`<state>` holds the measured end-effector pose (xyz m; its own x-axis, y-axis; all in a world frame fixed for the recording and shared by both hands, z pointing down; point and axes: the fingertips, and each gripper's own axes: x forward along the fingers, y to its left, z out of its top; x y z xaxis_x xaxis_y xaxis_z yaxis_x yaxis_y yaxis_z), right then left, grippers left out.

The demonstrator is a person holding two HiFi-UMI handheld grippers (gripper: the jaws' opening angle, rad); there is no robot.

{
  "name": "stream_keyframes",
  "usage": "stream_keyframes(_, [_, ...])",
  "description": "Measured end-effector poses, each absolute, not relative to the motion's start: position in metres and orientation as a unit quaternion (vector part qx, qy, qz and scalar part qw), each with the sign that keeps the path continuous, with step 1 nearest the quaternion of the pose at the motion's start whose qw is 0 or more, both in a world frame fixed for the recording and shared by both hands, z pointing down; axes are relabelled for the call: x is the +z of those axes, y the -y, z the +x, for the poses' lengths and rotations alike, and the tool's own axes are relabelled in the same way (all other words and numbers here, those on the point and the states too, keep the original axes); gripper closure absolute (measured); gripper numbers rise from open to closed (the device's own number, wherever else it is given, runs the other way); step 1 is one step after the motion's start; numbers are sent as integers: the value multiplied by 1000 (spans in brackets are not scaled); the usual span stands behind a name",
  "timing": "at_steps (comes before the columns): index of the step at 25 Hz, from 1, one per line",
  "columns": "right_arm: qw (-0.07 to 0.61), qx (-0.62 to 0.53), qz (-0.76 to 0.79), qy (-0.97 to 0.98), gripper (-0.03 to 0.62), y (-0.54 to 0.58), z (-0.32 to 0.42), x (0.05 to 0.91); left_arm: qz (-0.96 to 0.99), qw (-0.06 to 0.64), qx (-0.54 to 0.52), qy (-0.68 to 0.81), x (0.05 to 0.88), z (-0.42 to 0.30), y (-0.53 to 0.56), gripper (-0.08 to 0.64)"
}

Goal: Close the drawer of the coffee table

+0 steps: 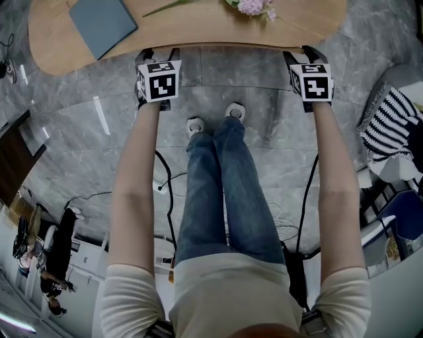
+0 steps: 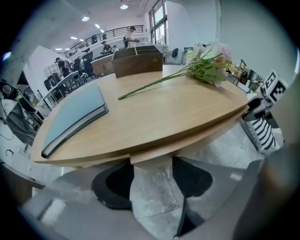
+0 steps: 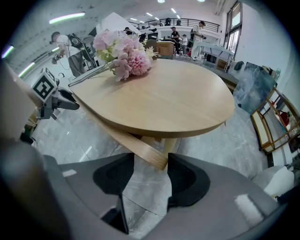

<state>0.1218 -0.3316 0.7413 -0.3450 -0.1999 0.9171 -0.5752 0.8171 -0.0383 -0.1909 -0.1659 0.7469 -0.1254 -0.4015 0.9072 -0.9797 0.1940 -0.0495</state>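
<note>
Pale, smooth-grained wood for the oval coffee table [image 1: 218,26], low over a grey veined marble floor [image 1: 264,125]. Beneath the top, a thinner pale wooden drawer slab [image 3: 140,149], jutting a little past the near rim toward both tools. Almost wholly hidden under the tabletop from the head view.

Left gripper [image 1: 159,54] at the table's edge, dark rounded fingers [image 2: 112,187] spread, with a squared wooden end sitting right at the gap. Right gripper [image 1: 304,56] the same, fingers [image 3: 187,180] parted either side of the slab's cut corner. Hard to judge in either gripper view whether the pads actually press the wood.

On the tabletop, well apart: a flat grey-blue closed book [image 1: 102,23] and a soft pink flower bunch [image 1: 251,6] on a long green stem, both clipped by the upper frame edge. Off to the right on the floor, black-and-white striped fabric [image 1: 393,125], partly cropped.
</note>
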Motion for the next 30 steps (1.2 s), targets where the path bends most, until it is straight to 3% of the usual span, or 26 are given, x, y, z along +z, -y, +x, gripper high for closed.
stream_keyframes(15, [504, 177, 247, 809, 365, 342, 116, 741, 498, 420, 339, 679, 743, -195, 173, 302])
stream_keyframes(20, [462, 210, 306, 805, 385, 336, 124, 734, 483, 413, 286, 717, 728, -194, 170, 304])
stream_keyframes(24, [443, 214, 327, 807, 437, 321, 133, 729, 474, 399, 232, 749, 716, -193, 158, 344])
stream_keyframes(30, [405, 221, 342, 819, 520, 279, 134, 710, 455, 430, 165, 762, 712, -179, 117, 478])
